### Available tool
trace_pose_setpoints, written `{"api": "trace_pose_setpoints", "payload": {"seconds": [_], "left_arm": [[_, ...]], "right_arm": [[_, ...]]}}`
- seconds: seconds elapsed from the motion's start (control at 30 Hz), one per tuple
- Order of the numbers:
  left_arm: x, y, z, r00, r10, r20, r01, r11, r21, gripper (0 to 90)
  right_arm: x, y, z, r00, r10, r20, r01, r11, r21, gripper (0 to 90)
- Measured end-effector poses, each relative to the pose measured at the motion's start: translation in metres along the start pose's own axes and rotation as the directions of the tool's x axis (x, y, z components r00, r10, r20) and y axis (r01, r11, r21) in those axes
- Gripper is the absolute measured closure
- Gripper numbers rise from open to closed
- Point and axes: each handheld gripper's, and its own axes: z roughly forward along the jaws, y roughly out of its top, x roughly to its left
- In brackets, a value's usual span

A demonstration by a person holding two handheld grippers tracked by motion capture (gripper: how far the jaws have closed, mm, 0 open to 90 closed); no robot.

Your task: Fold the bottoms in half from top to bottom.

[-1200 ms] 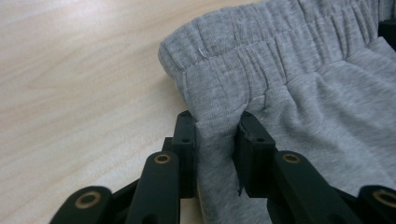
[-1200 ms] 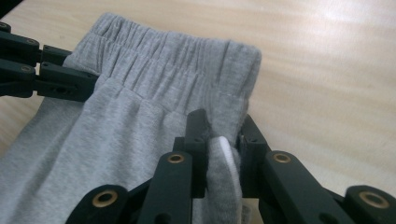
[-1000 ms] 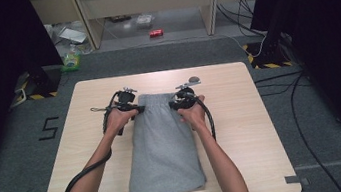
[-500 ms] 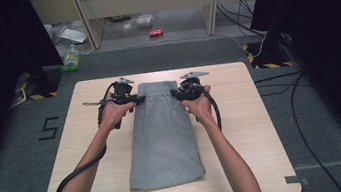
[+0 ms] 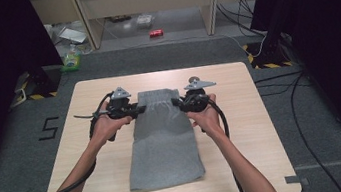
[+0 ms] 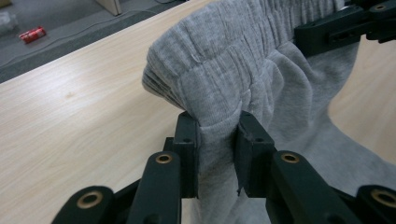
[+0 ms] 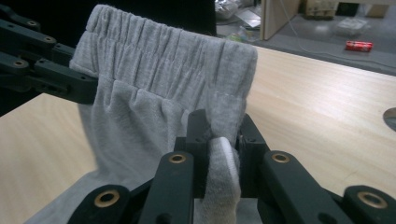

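Now grey sweatpants [image 5: 164,142] waistband pinched between fingers of left gripper [image 6: 217,140], right gripper [image 7: 219,135].

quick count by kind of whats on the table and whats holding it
grey sweatpants, folded lengthwise: 1
black grippers clamped on the waistband corners: 2, left gripper and right gripper
small round dark thing by the table's far edge, too small to identify: 1
total: 4
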Motion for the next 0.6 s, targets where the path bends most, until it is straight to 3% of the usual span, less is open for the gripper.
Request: {"api": "trace_pose_setpoints", "payload": {"seconds": [0.17, 0.33, 0.6], "left_arm": [[-0.014, -0.018, -0.015, 0.9989, 0.024, 0.04, -0.023, 0.9995, -0.02, 72.0], [-0.032, -0.041, -0.028, 0.995, 0.067, 0.073, -0.065, 0.9974, -0.031, 72.0], [-0.044, -0.076, -0.033, 0.9922, 0.07, 0.104, -0.069, 0.9976, -0.007, 71.2]], "right_arm": [[0.015, -0.014, -0.017, 0.9988, -0.038, -0.029, 0.038, 0.999, -0.01, 79.5], [0.027, -0.031, -0.03, 0.9977, -0.035, -0.059, 0.034, 0.999, -0.019, 79.5], [0.049, -0.059, -0.041, 0.9929, -0.09, -0.078, 0.091, 0.996, 0.002, 78.6]]}}
